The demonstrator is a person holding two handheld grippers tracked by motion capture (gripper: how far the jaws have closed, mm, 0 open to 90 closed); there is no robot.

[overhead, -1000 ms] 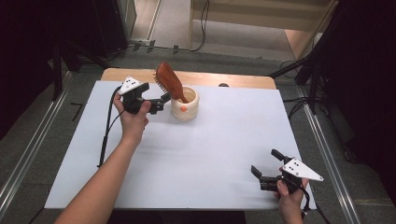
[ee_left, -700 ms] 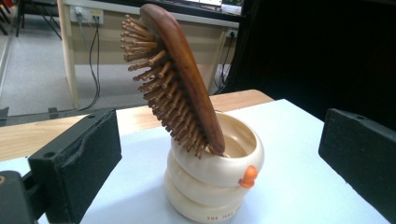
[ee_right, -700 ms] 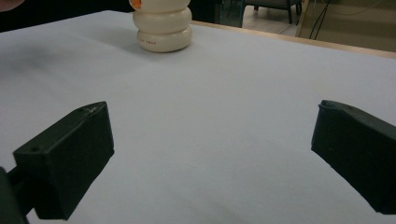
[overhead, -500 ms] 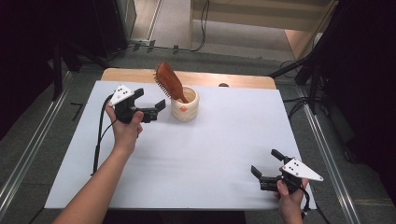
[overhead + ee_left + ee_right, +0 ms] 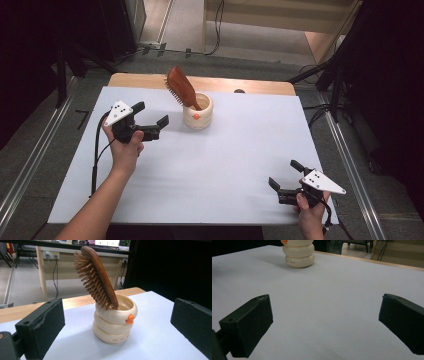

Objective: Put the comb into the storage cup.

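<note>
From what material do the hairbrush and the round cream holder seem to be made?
The hairbrush looks like wood: a reddish-brown back with a smooth, slightly glossy finish, and paler pins that also look wooden. The cream holder looks like glazed ceramic or perhaps hard plastic: its stacked rings are smooth with a soft sheen, and it has a small orange beak. The look leaves that open.

Hairbrush [image 5: 180,88] stands tilted in the duck-faced cup [image 5: 198,114]; left gripper [image 5: 151,121] just left of cup; right gripper [image 5: 285,176] well apart, nearer the person.
</note>
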